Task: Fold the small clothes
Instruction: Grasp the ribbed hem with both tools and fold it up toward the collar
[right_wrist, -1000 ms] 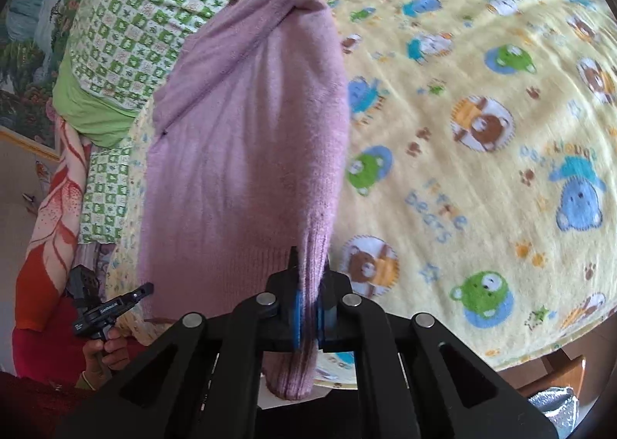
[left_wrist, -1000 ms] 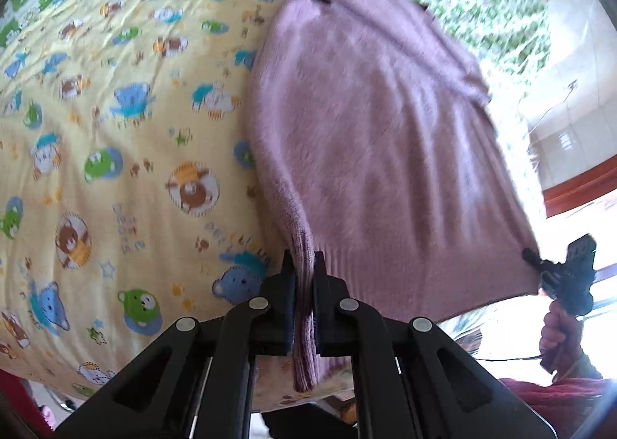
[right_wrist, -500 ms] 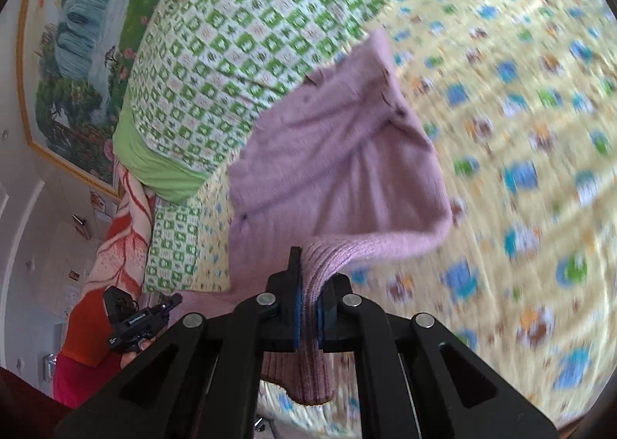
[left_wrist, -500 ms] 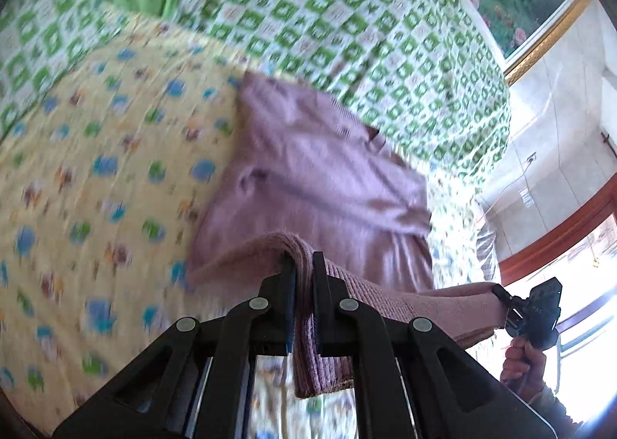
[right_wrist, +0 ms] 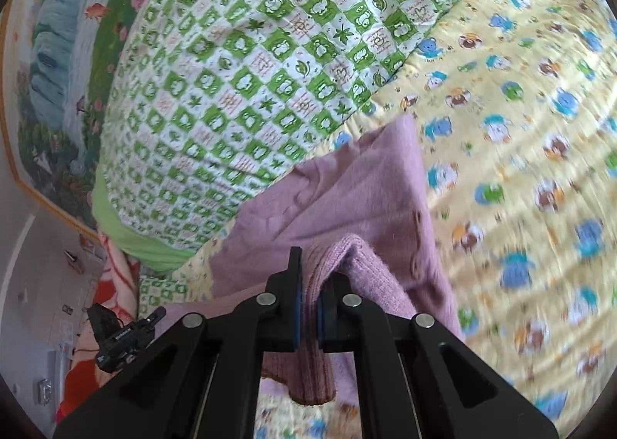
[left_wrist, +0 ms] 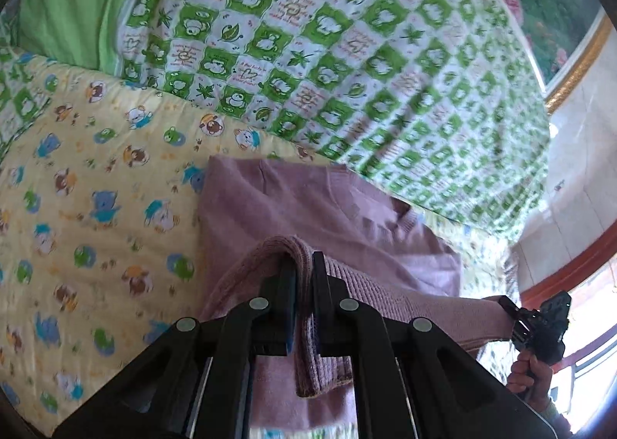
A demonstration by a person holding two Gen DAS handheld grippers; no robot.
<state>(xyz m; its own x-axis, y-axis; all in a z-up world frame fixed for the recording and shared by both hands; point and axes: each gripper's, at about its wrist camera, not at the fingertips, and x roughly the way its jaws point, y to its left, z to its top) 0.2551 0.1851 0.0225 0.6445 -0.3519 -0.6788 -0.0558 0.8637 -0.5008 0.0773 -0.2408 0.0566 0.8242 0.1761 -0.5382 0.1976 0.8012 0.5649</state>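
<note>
Left tongs point(left_wrist: 303, 277) clamped on a ribbed hem corner of the lilac sweater point(left_wrist: 308, 207); knit bunches over the near finger and droops below the jaws at bottom centre. Right tongs point(right_wrist: 310, 284) likewise pinched shut on the other hem corner, a tail of ribbing hanging down toward the bottom edge. In the left view the hem runs as a band to the lower right, where the right tongs point(left_wrist: 540, 323) and the hand point(left_wrist: 528, 377) holding them show.

Sweater body lies on the yellow bear-print bedsheet point(left_wrist: 77, 207), centre of both frames, its far end close under the green checked quilt point(left_wrist: 347, 53).

Judged step: hem being carried over the body toward the collar end to fold the garment in half.

Risks:
- Thick ribbing is gripped near its edge; a pull apart between the two tongs could drag a corner out of the pads, collapsing the fold on that side.
- Uneven travel of the two hands would lay the hem skewed across the body.
- Slack in the middle of the hem may sag and crease under the top layer.
- Overshooting puts the hem onto the quilt rather than the sweater.
- Soft sheet may ruck if the lower layer gets dragged.
</note>
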